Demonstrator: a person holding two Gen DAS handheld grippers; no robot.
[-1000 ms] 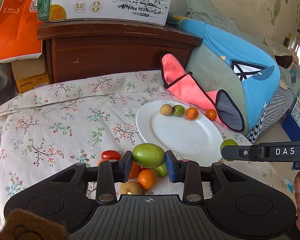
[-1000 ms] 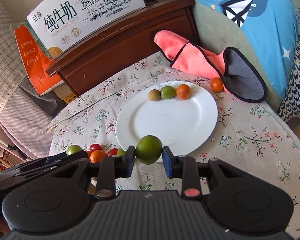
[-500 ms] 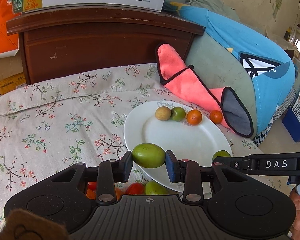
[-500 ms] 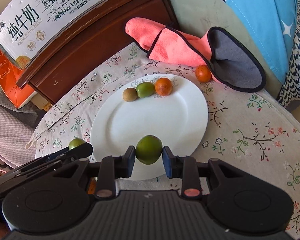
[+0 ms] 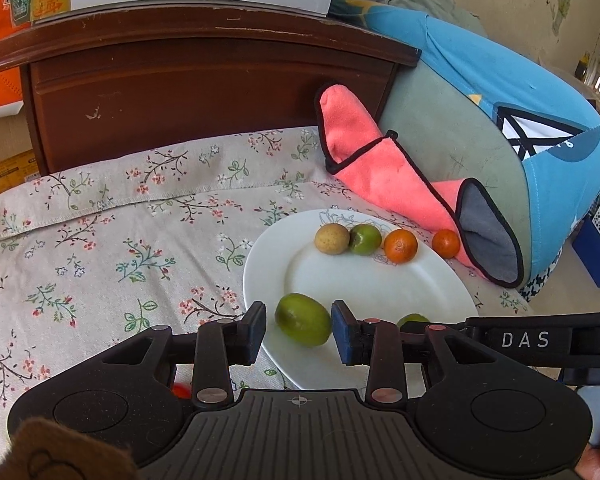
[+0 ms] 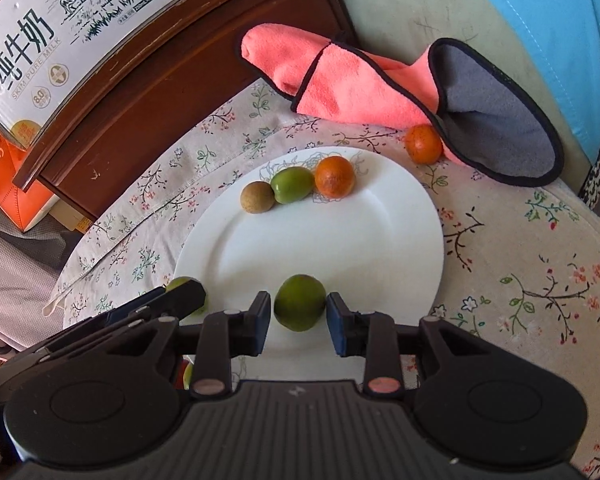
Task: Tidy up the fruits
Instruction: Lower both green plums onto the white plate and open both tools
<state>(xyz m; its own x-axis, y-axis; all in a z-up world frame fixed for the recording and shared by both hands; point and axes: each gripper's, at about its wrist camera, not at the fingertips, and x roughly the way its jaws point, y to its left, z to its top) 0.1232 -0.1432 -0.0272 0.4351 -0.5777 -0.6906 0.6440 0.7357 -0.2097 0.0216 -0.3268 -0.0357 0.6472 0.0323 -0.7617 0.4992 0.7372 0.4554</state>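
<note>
Both tongs hovered over the near rim of the white plate (image 6: 400, 216). The left tongs (image 5: 299, 332) stood parted around a green fruit (image 5: 303, 319), a gap at the left pad. The right tongs (image 6: 299, 322) were opening around another green fruit (image 6: 300, 302), slivers of plate showing beside it.

A table covered by a floral-print cloth (image 6: 520, 264) carries a round white ceramic plate (image 6: 380, 240), a folded pink microfibre towel with black edging (image 6: 360, 84), and a small loose orange citrus fruit (image 6: 423, 144) touching the towel.
</note>
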